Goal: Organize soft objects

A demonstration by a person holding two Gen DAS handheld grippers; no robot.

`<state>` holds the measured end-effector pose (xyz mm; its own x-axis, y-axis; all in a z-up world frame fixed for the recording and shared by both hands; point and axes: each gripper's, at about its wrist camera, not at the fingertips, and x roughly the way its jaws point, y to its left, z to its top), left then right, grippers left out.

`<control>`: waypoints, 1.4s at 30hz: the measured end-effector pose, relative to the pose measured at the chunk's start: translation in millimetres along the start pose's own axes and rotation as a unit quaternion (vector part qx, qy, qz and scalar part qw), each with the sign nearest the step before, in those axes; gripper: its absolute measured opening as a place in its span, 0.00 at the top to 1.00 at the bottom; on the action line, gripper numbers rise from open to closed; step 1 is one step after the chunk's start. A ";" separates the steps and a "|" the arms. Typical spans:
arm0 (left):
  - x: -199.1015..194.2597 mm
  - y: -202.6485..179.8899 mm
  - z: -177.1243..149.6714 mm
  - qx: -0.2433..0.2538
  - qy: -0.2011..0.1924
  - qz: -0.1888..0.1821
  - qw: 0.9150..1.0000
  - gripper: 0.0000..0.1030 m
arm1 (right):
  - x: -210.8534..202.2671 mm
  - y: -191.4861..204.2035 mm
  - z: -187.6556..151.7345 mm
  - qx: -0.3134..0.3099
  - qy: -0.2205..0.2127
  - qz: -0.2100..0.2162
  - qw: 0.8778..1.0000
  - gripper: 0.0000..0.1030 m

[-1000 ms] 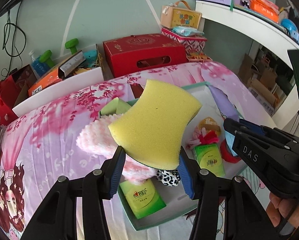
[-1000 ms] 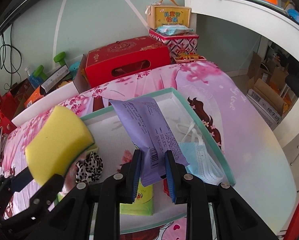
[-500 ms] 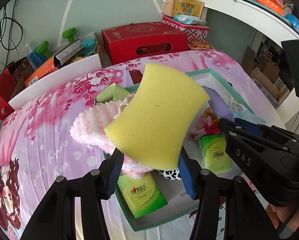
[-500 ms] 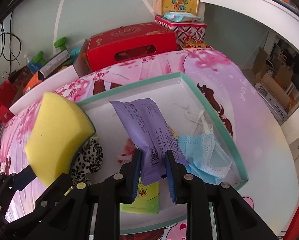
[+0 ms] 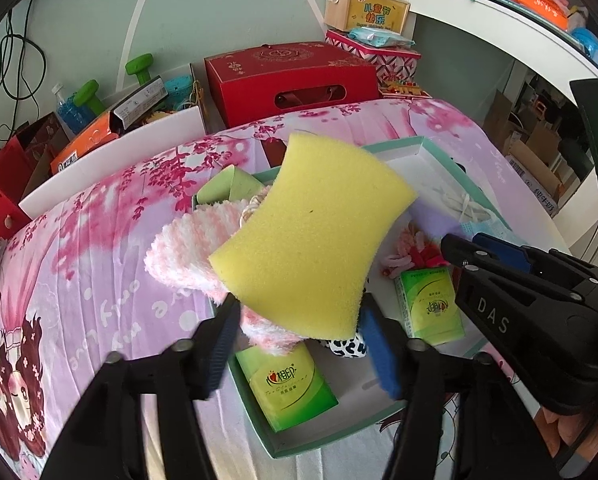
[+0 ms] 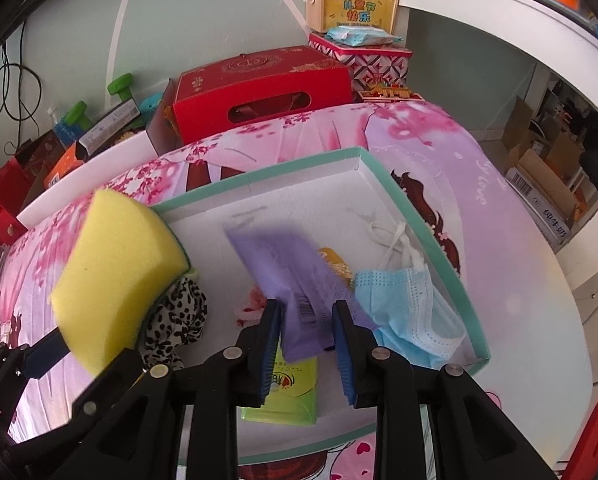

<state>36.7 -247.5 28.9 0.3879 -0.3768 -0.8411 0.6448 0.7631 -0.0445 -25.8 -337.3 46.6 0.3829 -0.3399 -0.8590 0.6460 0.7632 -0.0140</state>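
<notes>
A yellow sponge (image 5: 311,236), thick, waisted at its long sides and pitted with fine pores, is seen tilted above the near left corner of a white tray with a teal rim (image 6: 427,228); it sits between the blue pads of the left gripper (image 5: 295,344), whose jaws are opening, with a gap visible at the left pad. One purple packet (image 6: 295,280), flat and printed with a barcode, is seen blurred between the pads of the right gripper (image 6: 307,340), whose jaws are opening narrowly; whether the pads press on it cannot be told. Held in the tray are counted two green tissue packs (image 5: 287,388) (image 5: 431,304), one blue face mask (image 6: 403,312), one pink fluffy cloth (image 5: 187,256) draped over the rim, one spotted black-and-white fabric piece (image 6: 179,320) and one red-and-pink tuft (image 5: 411,252); the tray is set on a pink blossom-printed sheet (image 5: 91,264).
</notes>
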 end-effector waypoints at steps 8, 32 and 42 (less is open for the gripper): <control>-13.3 -0.2 3.9 0.007 -0.011 0.000 1.000 0.31 | -9.2 -8.7 3.4 0.019 -0.012 -0.003 1.000 0.71; -24.0 94.5 0.8 -0.157 -0.013 0.075 0.985 0.16 | -12.1 -0.1 2.9 -0.002 -0.013 -0.009 1.000 0.41; -16.5 125.8 -10.4 -0.212 0.001 0.110 0.971 0.06 | -13.0 3.7 1.4 -0.018 -0.014 -0.020 1.000 0.22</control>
<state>104.5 -139.8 31.6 0.4838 -0.1802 -0.8564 0.2182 0.9725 -0.0813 -27.4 -330.9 58.4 0.3761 -0.3850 -0.8428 0.6375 0.7676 -0.0662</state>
